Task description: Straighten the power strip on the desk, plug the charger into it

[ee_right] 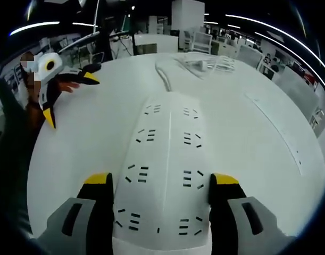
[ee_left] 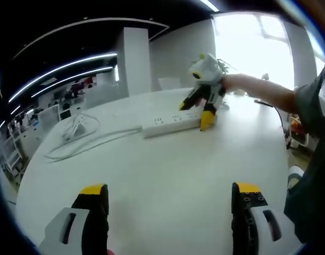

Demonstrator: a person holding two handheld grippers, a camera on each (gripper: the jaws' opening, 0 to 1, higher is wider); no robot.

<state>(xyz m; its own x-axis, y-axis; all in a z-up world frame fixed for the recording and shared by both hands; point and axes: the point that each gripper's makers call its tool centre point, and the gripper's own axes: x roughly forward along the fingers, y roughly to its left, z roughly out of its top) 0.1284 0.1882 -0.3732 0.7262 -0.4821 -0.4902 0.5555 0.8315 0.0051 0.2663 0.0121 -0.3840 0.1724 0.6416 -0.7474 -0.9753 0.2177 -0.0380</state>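
The power strip (ee_right: pixel 165 175) is gripped at its end between the right gripper's (ee_right: pixel 161 186) jaws; the left gripper (ee_left: pixel 170 194) is held spread above the bench (ee_left: pixel 167 164).

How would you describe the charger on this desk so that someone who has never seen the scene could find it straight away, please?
Start from the big round white desk and find the long white power strip lying on it, with the right gripper at one end. Follow the strip's cable away from that end to the loose coils. The charger sits among them: a small white block, unlike the long, socketed strip.
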